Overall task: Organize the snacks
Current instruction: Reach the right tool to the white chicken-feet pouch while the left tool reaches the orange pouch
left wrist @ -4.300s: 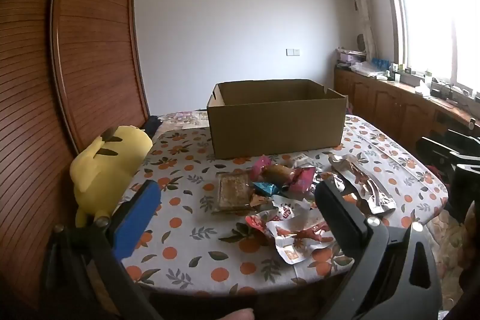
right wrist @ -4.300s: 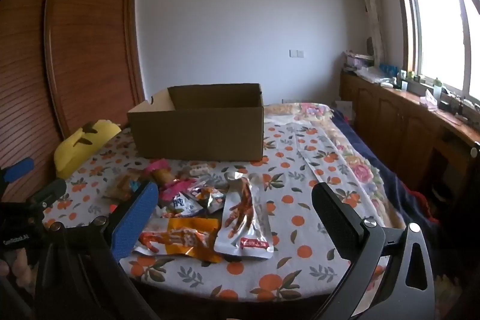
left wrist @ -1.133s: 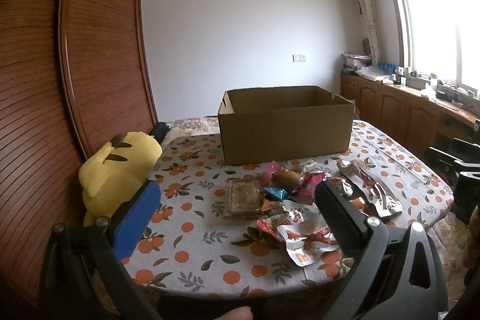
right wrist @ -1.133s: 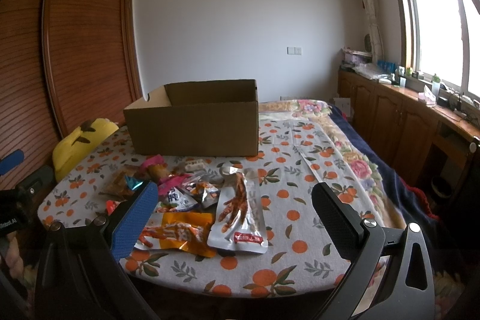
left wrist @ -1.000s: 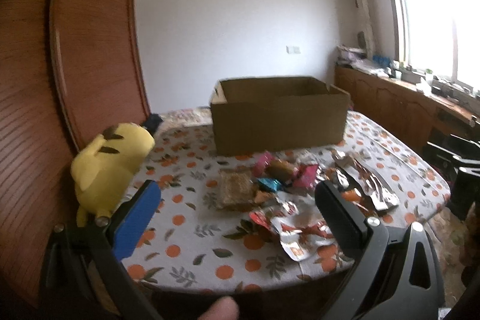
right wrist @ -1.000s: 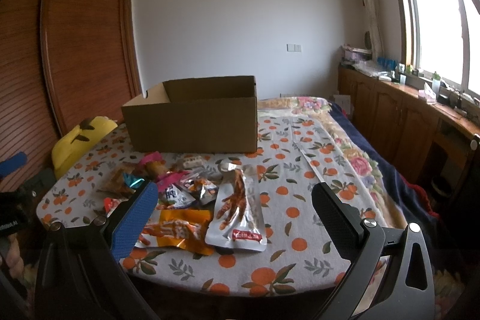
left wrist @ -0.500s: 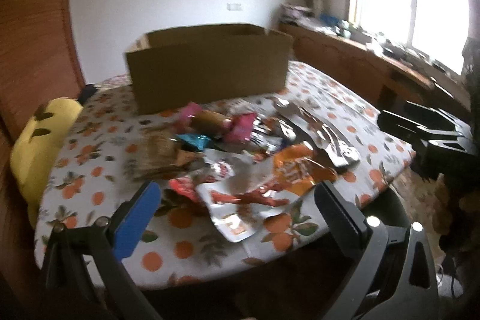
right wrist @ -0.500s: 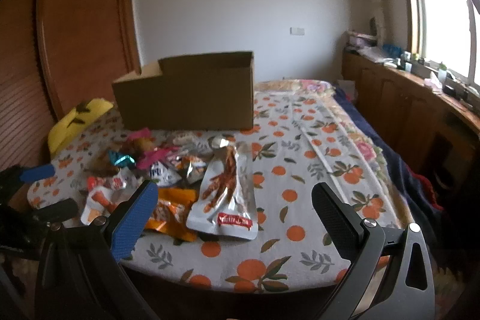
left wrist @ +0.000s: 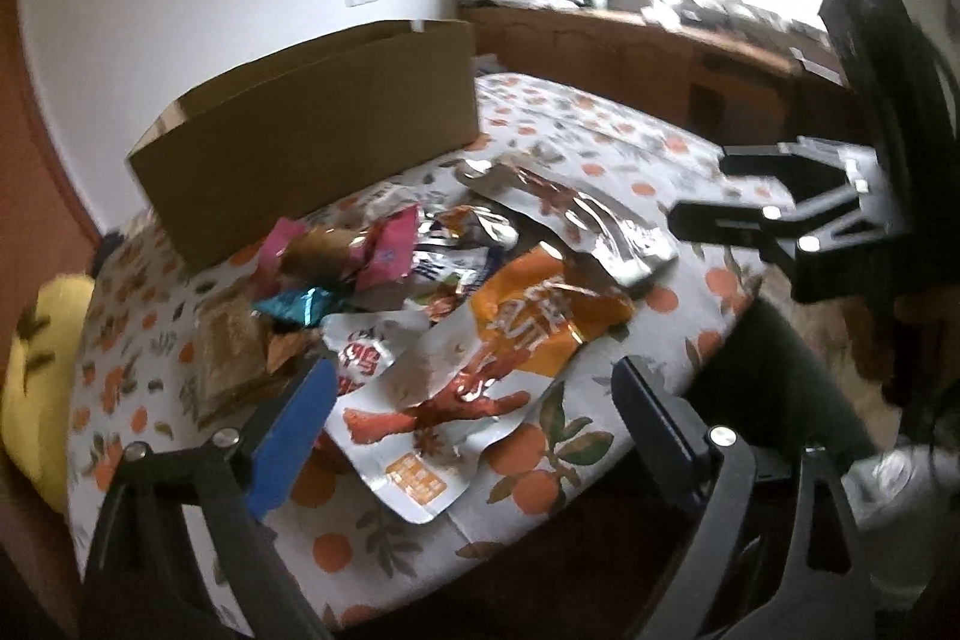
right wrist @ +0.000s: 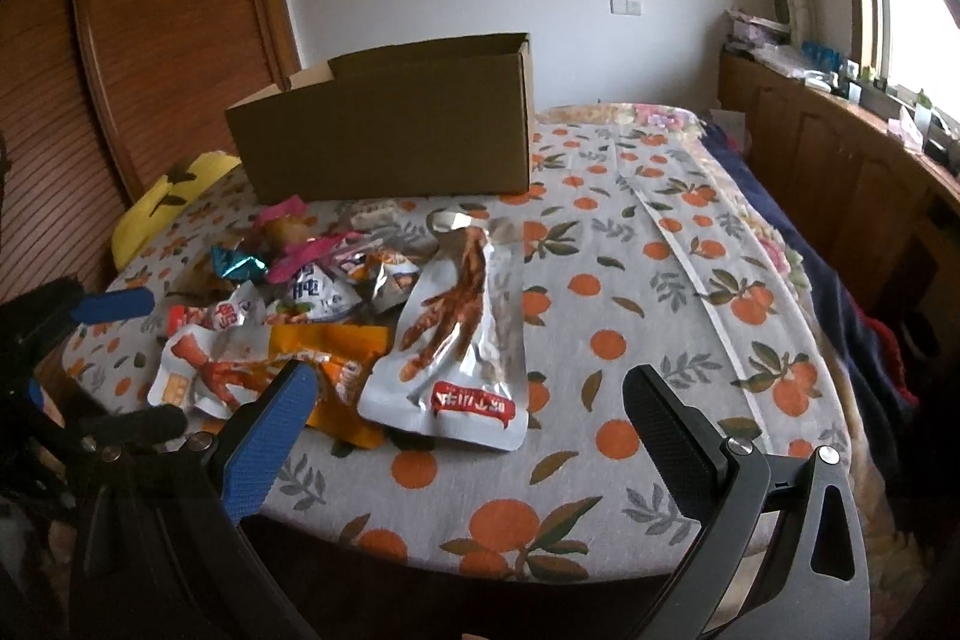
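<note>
**Left wrist view: snacks lay unsorted as both claws closed in**

Left wrist view showed the left gripper (left wrist: 468, 394) empty, its jaws closing from wide apart above a white packet (left wrist: 420, 400) at the table's (left wrist: 600, 124) near edge. An orange packet (left wrist: 540, 322) and a silver pouch (left wrist: 576, 220) lay in the heap before the cardboard box (left wrist: 312, 130); its inside was hidden.

Right wrist view showed the right gripper (right wrist: 465, 400) spread apart, holding nothing, over the silver pouch. Judging by the pile, sorting had barely begun.
</note>
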`<state>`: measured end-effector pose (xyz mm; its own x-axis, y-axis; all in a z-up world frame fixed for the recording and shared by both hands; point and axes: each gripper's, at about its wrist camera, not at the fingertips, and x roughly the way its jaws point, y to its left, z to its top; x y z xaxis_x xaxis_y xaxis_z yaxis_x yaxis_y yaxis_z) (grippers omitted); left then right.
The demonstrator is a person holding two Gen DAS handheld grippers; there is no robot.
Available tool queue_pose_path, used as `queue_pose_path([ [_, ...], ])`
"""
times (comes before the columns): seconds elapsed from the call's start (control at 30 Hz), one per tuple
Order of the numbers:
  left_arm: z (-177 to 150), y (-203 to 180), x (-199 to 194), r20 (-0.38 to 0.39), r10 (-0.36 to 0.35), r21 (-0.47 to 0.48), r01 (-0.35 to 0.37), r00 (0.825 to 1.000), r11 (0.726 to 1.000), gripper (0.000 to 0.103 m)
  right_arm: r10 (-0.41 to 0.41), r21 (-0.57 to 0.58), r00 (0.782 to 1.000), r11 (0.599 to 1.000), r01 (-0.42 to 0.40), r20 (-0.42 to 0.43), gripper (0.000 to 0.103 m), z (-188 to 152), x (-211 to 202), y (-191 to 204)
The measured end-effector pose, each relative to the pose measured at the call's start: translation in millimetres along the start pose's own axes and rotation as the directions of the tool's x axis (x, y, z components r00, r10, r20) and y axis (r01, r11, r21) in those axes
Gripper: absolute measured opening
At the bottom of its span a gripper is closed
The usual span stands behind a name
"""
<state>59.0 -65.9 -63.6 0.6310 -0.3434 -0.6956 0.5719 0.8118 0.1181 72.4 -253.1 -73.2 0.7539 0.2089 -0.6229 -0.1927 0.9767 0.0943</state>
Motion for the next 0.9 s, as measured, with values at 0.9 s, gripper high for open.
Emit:
queue_pose_path([
  [0.9, 17.2, -6.7, 59.6, -0.183, -0.059, 0.134, 0.084, 0.981, 0.987, 0.072, 0.035, -0.015, 0.999, 0.999, -0.035, 0.001, 0.103, 10.1, 5.9, -2.3],
])
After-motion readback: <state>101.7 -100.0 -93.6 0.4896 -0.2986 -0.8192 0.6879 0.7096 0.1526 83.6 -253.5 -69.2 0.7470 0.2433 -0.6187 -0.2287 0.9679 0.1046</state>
